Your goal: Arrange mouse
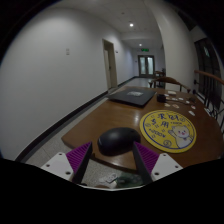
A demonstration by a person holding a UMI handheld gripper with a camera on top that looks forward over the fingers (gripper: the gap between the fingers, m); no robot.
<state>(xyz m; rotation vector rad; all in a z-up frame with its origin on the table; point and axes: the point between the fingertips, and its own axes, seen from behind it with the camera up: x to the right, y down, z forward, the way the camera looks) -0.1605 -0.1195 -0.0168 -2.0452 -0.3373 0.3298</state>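
The black mouse (117, 140) sits low in the frame's centre on the wooden counter (95, 120), between the tool (113, 161) fingers — spread, gripping nothing. Risk — closing off-centre on its rounded shell could squirt it toward the yellow round mat (170, 130) at right.

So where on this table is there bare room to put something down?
Bare brown wooden table lies between the black computer mouse and the dark closed laptop. It is crowded around the mouse: the round yellow cartoon mousepad borders it, and the open hand-held gripper sits just behind it.
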